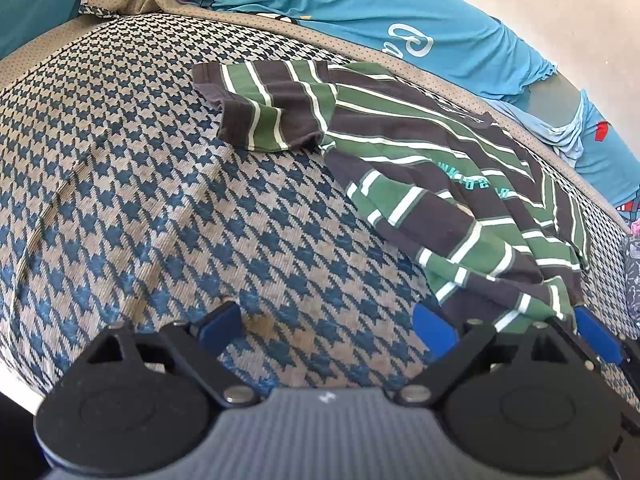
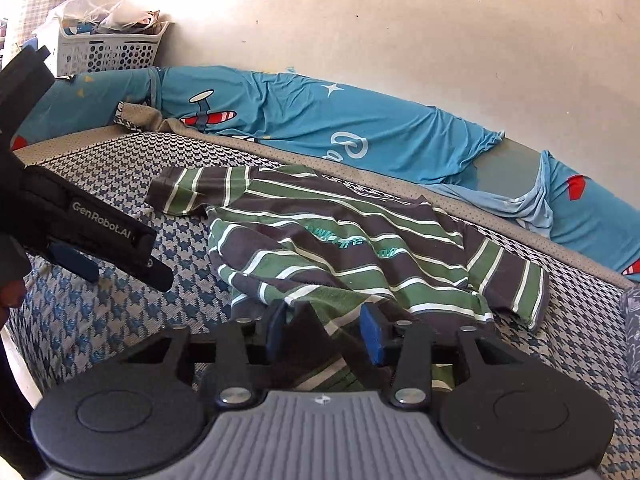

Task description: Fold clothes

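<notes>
One wide bed [image 1: 140, 200] first, in a houndstooth cover, bare across the left and near side. Along its far edge, against the wall [image 2: 400, 40], a blue sheet [image 2: 300, 120]. Towards the right of the bed, the striped shirt [image 2: 340, 248]: front up, rumpled, not yet folded by the look of it. Runs sleeve to sleeve across the right wrist view, flat sleeve [image 2: 176, 196] out to the left, other sleeve [image 2: 516, 284] off to the right, collar towards the sheet and hem towards the grippers. Right gripper [image 2: 324, 330] right at that near hem: jaws drawn partway in, a raised bunch of hem [image 2: 316, 344] filling the gap and seemingly pinched by both pads [image 2: 372, 336]. Left gripper [image 1: 326, 328] spread wide with nothing in its gap, hanging over bare cover beside the shirt's left edge; from there, shirt ahead and to the right, near corner just beside the right-hand finger [image 1: 434, 330]. So: right hand nearer, in fact already on the cloth; left hand apart from it, likely needing to cross rightwards to reach the hem or the flat sleeve. Probably best to take a matching grip along the same hem line before lifting, to avoid dragging the body askew with a one-sided pull.
</notes>
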